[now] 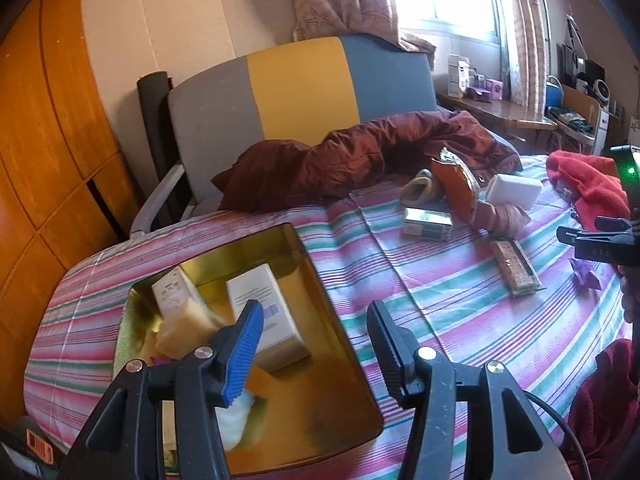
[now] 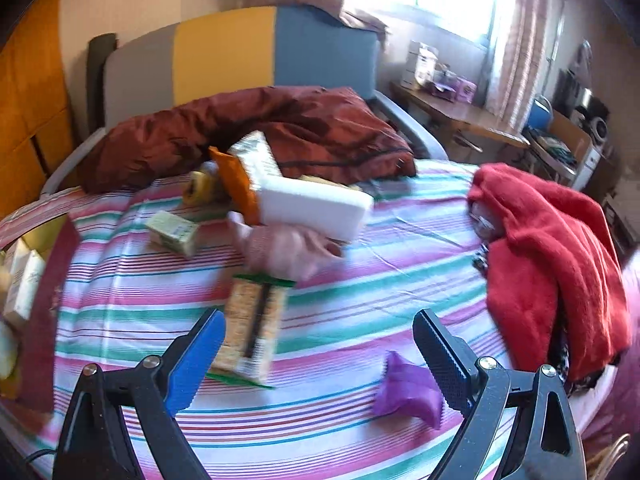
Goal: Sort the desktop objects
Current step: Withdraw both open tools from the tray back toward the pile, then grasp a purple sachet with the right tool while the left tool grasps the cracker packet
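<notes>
While sorting is under way: loose items lie on a round desk [image 1: 420,300] under a striped cloth, and a gold tin [image 1: 332,320] takes what has been sorted.

Gold tin: at the left edge of the desk, lid off, so it reads as the collecting bin. It holds two white cartons [image 1: 268,312], a pale sponge-like block and a white soft piece.

Unsorted cluster: white foam block [image 2: 316,204], orange packet [image 2: 236,184], tape roll [image 2: 198,188], small green box [image 2: 174,232] and pink cloth [image 2: 288,252], bunched near the far middle, apparently awaiting pickup.

Cereal bar [image 2: 252,328]: flat, lengthwise, just ahead of the right tool; likely the next pick.

Purple wrapper [image 2: 408,392]: beside the right tool's black finger; contact cannot be told.

Left hand-held gripper [image 1: 316,344]: jaws spread wide over the tin, holding nothing, in the pose of a drop-off.

Right hand-held gripper [image 2: 320,352]: jaws spread wide, empty, low above the cloth; the blue finger is near the bar's corner.

Red garment [image 2: 552,264]: heaped at the right edge.
</notes>
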The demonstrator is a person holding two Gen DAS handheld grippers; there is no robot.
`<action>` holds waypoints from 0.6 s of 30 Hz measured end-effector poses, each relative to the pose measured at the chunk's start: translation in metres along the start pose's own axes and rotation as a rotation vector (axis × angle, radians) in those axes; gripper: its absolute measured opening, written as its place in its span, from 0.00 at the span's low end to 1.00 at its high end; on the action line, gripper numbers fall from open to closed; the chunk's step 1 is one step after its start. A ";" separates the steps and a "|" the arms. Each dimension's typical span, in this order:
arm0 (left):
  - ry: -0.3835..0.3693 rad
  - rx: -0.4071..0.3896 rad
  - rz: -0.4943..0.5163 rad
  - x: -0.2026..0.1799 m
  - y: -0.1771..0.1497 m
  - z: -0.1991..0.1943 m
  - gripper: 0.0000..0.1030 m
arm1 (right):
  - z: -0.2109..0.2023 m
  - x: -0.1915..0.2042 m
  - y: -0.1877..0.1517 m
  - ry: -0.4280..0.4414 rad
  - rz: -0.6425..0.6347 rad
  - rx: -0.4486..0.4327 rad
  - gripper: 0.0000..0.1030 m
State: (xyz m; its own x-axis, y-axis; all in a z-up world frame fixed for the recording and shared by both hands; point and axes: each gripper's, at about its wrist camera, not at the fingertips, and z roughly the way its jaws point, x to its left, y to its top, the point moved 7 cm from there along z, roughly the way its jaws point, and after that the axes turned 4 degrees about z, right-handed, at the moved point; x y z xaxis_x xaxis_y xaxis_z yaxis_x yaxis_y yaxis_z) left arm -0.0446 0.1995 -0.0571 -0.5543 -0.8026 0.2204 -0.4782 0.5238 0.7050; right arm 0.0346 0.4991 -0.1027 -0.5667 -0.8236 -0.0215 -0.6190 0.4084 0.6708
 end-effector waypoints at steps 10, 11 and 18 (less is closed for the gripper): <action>-0.215 0.055 0.029 -0.058 0.007 0.026 0.53 | 0.026 -0.090 -0.016 -0.086 0.248 0.106 0.92; -0.221 0.062 0.036 -0.063 0.007 0.029 0.53 | 0.028 -0.098 -0.019 -0.089 0.275 0.120 0.92; -0.327 0.137 0.060 -0.106 0.009 0.059 0.53 | 0.042 -0.115 -0.037 -0.075 0.343 0.212 0.91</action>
State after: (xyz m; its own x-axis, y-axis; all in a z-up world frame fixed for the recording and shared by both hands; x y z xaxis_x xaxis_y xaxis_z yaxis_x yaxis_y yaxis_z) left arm -0.0305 0.3065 -0.1137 -0.7624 -0.6469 0.0155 -0.5128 0.6186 0.5953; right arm 0.0996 0.5955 -0.1560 -0.7926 -0.5983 0.1176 -0.4815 0.7325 0.4813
